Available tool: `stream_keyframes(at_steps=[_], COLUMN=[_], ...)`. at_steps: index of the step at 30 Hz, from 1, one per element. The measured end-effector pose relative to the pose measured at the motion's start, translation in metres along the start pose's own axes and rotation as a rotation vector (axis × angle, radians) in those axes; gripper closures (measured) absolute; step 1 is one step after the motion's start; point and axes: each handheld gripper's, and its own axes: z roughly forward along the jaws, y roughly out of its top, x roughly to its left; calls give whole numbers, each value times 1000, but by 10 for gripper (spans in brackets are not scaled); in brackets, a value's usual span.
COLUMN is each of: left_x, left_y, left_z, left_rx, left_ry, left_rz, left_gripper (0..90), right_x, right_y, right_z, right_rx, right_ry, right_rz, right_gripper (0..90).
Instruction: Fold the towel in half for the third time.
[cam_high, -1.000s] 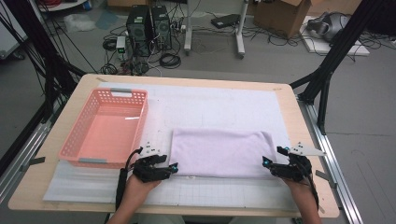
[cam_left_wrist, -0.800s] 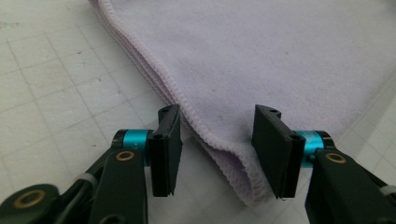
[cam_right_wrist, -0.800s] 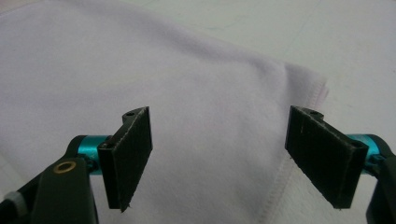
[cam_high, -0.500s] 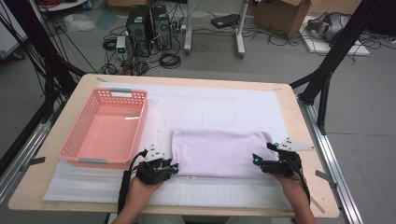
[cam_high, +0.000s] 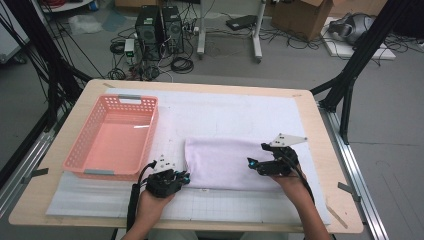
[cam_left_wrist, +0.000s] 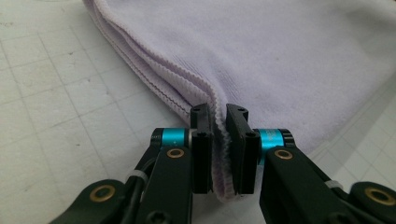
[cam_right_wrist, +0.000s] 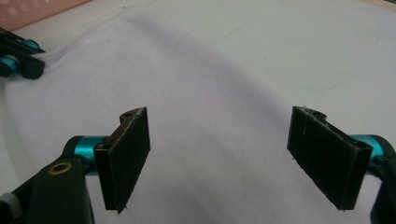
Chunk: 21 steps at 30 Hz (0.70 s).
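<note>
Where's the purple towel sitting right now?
In the high view the towel lies folded on the white mat's near half, just right of the pink basket, with the left gripper shut on its near-left corner.

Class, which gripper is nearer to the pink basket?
Left. The left gripper sits just below the pink basket's near right corner; the right gripper hovers over the towel, farther right.

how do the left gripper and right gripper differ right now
The left gripper has just closed its jaws, pinching the lavender towel at its corner; the right gripper is wide open, hovering above the towel's middle. In the high view, left sits at the towel's edge, right over it. Both have black jaws.
</note>
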Motion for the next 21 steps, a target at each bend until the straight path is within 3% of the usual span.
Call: stream_keyframes(at_steps=[6, 13, 21], left_x=[2, 3, 5], left_y=[2, 1, 1], left_z=[0, -1, -3], left_rx=[-8, -11, -15], left_ry=[-18, -23, -41], left_rz=[-14, -20, -43], left_gripper=[811, 810, 812], right_x=[9, 19, 26], right_y=[28, 59, 80], right_z=[24, 61, 113], right_rx=[25, 64, 175], right_ry=[43, 108, 157], right_rz=[-51, -97, -137], right_gripper=[207, 293, 364])
